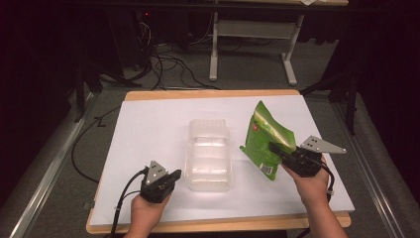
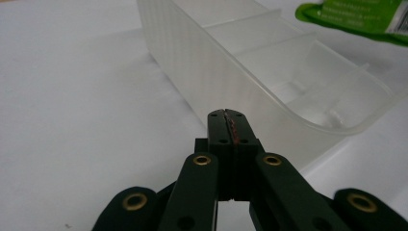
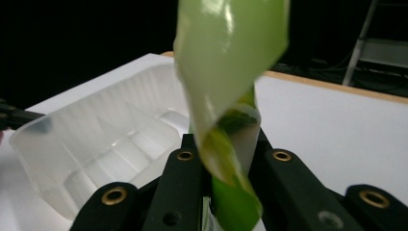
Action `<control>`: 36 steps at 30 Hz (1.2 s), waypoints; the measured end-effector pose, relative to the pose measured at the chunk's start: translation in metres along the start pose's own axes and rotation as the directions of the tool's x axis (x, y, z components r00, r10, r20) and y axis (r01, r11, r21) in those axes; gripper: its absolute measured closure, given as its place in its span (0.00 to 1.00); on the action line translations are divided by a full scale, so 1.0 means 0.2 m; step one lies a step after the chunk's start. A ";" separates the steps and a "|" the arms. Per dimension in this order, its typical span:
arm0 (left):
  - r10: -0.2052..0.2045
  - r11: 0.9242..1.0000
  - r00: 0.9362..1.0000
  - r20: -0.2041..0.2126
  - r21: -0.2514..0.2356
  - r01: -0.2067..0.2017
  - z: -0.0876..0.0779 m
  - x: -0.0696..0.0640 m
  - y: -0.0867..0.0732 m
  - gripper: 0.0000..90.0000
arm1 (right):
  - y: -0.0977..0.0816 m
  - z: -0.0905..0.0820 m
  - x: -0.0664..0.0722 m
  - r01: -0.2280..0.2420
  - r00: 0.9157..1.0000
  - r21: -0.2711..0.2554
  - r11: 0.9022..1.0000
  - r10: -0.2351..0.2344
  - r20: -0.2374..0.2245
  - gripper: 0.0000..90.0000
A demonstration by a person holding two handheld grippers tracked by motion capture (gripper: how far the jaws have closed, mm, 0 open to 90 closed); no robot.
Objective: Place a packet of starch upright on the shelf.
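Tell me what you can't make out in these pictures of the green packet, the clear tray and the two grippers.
- Printing on the green foil snack packet: too small in the high view, blurred in the right gripper view.
- Right gripper jaw tips: covered by the curled packet.
- Clear plastic divided tray: glare on its floor hides any small contents.
- Left gripper to tray gap: unclear whether they touch.

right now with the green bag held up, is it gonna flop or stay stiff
Probably floppy: the green bag curls and twists above the right hand-held gripper, which is clamped on it. Likely light, as one edge pinch holds it up. Its glossy film may be slippery.
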State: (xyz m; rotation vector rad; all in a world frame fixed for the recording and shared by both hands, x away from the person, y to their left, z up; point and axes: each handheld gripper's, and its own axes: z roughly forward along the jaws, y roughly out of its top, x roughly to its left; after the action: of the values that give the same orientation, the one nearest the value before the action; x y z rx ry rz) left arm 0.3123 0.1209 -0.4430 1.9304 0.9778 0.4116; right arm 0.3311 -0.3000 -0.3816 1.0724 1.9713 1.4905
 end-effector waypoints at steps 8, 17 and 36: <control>0.020 1.000 1.000 0.017 0.018 -0.020 0.02 -0.05 -0.01 1.00 | 0.07 0.03 0.00 0.023 0.998 -0.022 0.999 -0.025 -0.052 0.92; 0.017 1.000 0.997 0.070 0.019 -0.018 0.03 -0.07 -0.02 1.00 | 0.15 0.09 0.00 0.050 0.989 -0.038 0.998 -0.055 -0.138 0.92; -0.128 0.987 0.991 -0.040 -0.106 0.123 -0.14 0.16 0.01 0.68 | 0.33 0.41 0.10 0.123 0.928 -0.019 0.992 -0.122 -0.352 0.92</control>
State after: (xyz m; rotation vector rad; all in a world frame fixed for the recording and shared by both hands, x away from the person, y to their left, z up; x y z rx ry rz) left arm 0.3171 0.1613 -0.4300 1.7626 1.0816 0.4280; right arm 0.3994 -0.2283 -0.3441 0.7003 2.2332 1.7041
